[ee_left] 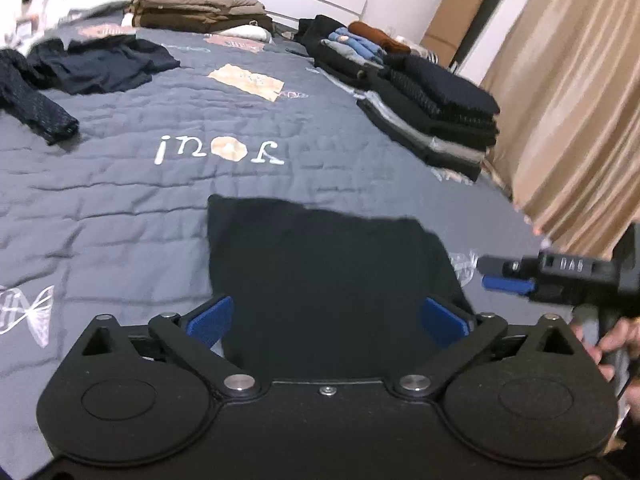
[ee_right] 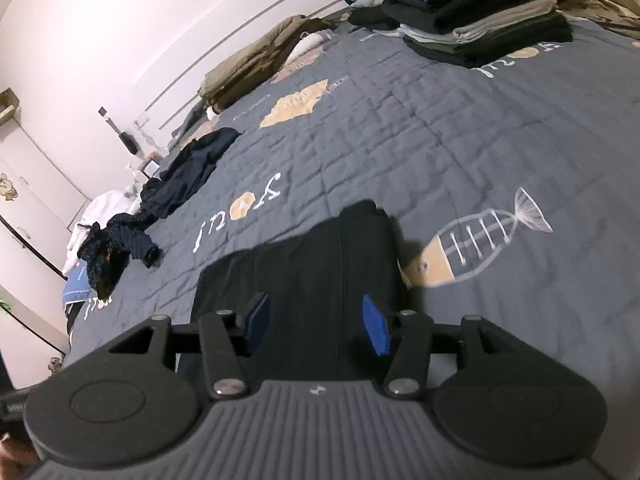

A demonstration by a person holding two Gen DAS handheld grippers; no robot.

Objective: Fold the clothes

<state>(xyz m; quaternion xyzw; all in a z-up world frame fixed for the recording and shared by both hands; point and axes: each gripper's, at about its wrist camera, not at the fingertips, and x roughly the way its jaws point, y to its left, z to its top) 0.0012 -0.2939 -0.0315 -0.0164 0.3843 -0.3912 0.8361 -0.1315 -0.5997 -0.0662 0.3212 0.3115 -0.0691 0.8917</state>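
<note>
A folded black garment [ee_left: 320, 264] lies flat on the grey quilted bedspread [ee_left: 120, 200], just ahead of both grippers. My left gripper [ee_left: 327, 318] hovers above its near edge, jaws spread wide, nothing between the blue pads [ee_left: 210, 320]. In the right wrist view the same black garment [ee_right: 320, 264] lies below my right gripper [ee_right: 316, 324], whose jaws stand apart with nothing pinched. The right gripper [ee_left: 506, 278] also shows at the right edge of the left wrist view, held by a hand [ee_left: 616, 340].
A tall stack of folded dark clothes [ee_left: 440, 116] sits at the bed's right side, with more folded pieces [ee_left: 360, 44] behind it. Unfolded dark garments [ee_left: 92, 64] lie at far left. Brown folded bedding [ee_left: 200, 8] rests by the headboard. A beige curtain [ee_left: 580, 100] hangs right.
</note>
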